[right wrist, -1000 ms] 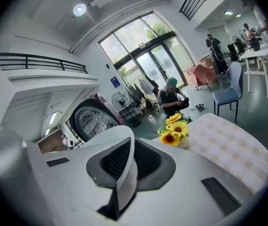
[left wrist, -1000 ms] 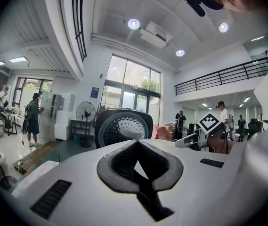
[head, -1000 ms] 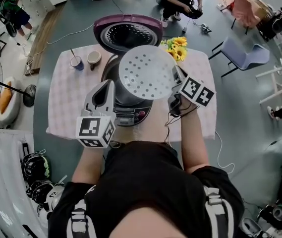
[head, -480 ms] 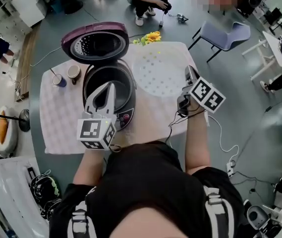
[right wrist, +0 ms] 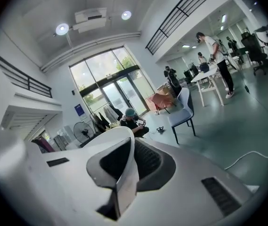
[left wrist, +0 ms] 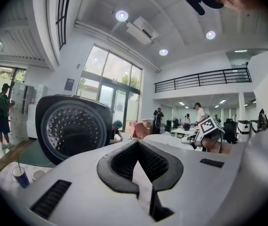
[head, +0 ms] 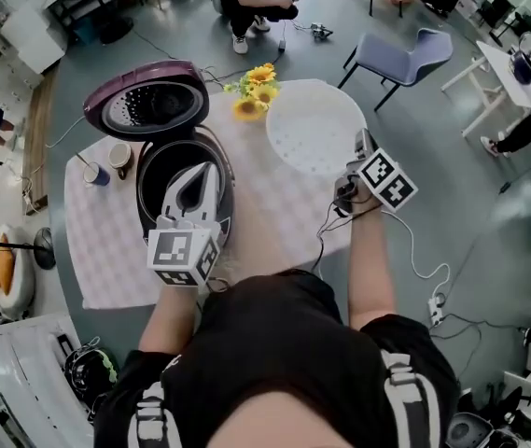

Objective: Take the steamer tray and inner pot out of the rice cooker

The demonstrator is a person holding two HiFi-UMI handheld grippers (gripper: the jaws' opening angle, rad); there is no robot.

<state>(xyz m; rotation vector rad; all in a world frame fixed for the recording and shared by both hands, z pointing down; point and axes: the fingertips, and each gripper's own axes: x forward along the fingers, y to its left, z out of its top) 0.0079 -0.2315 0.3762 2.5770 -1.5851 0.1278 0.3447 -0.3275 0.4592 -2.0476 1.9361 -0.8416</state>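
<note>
Holding steamer tray (head: 312, 124) over table (head: 279, 227), right gripper (head: 359, 147).

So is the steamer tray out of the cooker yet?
Out. The right gripper holds the steamer tray by its rim above the table, well right of the open cooker.

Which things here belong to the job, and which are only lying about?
Job:
steamer tray, gripped by the right gripper
inner pot, inside the rice cooker
left gripper, shut, empty

Lying about:
sunflowers
brown cup
blue cup
chair
</note>
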